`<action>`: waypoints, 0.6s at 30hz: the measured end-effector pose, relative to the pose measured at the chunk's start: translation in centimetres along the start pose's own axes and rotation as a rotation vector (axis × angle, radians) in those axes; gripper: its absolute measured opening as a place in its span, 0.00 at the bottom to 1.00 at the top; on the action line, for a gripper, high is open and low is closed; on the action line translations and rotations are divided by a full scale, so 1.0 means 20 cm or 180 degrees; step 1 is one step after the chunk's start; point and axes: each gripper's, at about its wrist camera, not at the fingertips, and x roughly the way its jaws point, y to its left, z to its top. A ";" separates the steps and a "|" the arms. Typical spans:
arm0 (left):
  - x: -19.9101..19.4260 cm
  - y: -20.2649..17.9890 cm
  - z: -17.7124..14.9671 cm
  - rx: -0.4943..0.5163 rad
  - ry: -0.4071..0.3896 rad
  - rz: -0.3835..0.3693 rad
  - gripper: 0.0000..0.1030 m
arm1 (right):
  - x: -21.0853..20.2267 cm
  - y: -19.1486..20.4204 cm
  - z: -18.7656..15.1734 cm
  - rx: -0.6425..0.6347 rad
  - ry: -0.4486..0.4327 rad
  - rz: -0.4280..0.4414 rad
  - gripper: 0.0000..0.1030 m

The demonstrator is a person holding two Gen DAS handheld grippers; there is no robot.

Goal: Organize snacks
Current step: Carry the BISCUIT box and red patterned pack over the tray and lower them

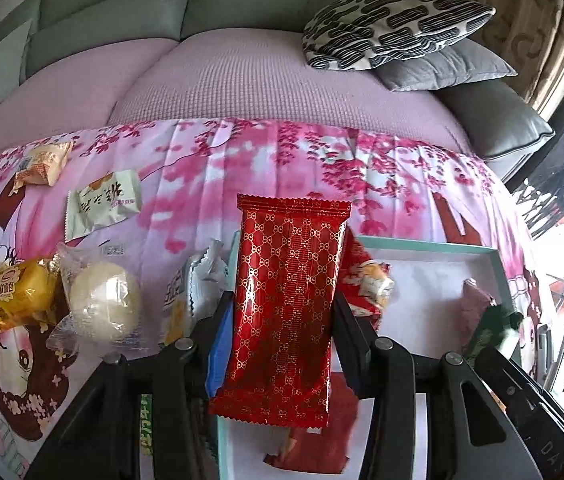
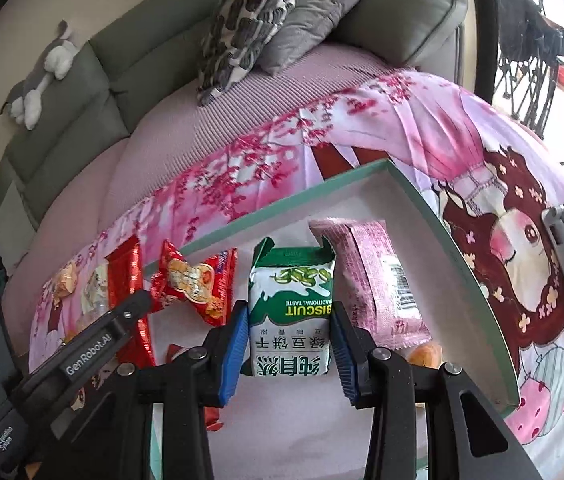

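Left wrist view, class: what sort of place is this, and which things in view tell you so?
Most likely a living room at home. A grey-green sofa with a patterned cushion stands behind a table under a pink cartoon cloth, where packaged snacks lie beside a shallow teal-rimmed box.

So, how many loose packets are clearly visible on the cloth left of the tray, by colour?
orange-and-cream packet: 1
white packet: 1
yellow packet: 1
clear-wrapped bun: 1
silver packet: 1
Total: 5
A green packet, mostly hidden, is uncounted.
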 end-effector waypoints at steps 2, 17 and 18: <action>0.01 0.01 0.00 -0.0026 0.0021 0.0021 0.46 | 0.00 -0.01 0.00 0.0004 -0.0005 -0.0007 0.41; 0.09 -0.09 -0.07 0.0141 0.0226 -0.0113 0.47 | 0.00 0.00 0.00 -0.0013 -0.0002 -0.0107 0.41; 0.09 -0.10 -0.07 0.0148 0.0224 -0.0115 0.47 | 0.01 0.00 0.00 -0.0016 -0.0002 -0.0106 0.41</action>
